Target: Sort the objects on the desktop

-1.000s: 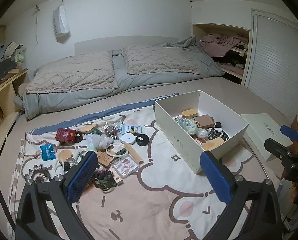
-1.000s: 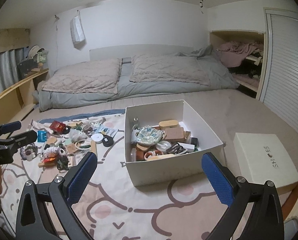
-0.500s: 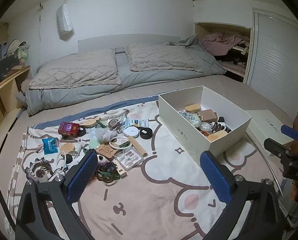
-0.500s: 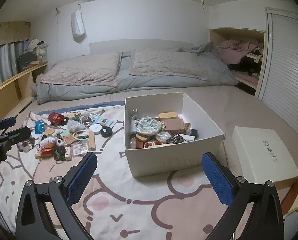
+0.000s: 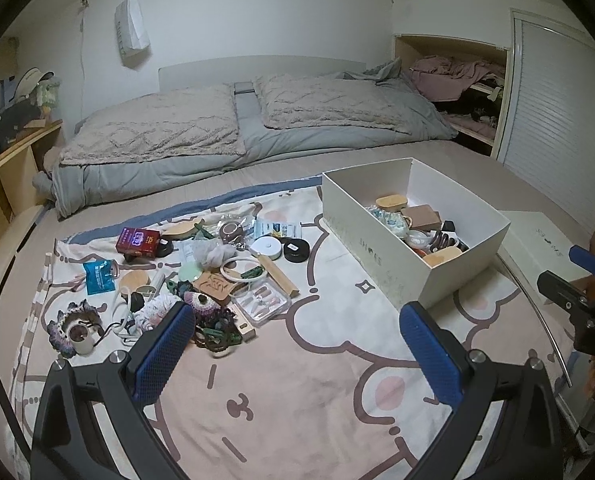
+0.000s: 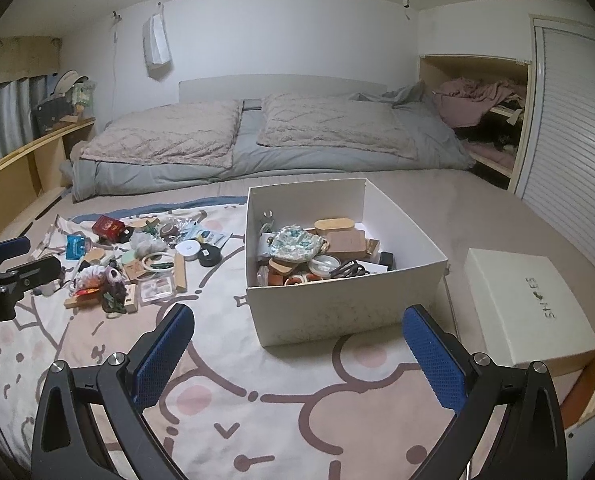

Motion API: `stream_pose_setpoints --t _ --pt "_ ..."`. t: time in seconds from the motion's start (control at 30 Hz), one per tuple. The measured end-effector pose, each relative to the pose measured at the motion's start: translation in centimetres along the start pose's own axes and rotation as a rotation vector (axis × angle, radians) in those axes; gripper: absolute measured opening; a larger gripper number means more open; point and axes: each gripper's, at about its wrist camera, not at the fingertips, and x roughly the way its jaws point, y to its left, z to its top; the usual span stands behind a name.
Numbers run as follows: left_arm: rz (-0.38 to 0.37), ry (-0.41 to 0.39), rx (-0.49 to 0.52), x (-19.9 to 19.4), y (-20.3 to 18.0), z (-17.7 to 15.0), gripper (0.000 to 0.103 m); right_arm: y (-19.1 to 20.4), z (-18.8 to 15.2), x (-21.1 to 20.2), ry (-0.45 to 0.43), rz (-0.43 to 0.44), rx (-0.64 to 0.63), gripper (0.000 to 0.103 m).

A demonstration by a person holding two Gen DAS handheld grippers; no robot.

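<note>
I am holding the left gripper (image 5: 297, 344) and right gripper (image 6: 299, 350) wide apart and empty above the blanket (image 5: 297, 400). The clutter pile (image 5: 201, 280) is lying at ten o'clock, the white box (image 6: 337, 312) at one. Tangled cords risk dragging neighbours along.

On the bed, a blanket (image 6: 281, 408) carries a heap of small objects (image 5: 201, 280) at left and an open shoebox (image 6: 337, 312) at right, partly filled. The shoebox lid (image 6: 529, 304) lies right of it; pillows (image 6: 329, 128) lie behind.
</note>
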Motion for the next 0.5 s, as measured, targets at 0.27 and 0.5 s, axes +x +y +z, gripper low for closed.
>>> stream_pose_setpoints --t 0.27,0.5 --pt "0.003 0.002 0.001 0.05 -0.12 -0.04 0.103 -0.08 -0.25 0.10 0.014 0.008 0.002 0.103" --pt "0.004 -0.008 0.006 0.01 -0.36 -0.07 0.103 0.00 -0.31 -0.11 0.014 0.012 -0.001 0.103"
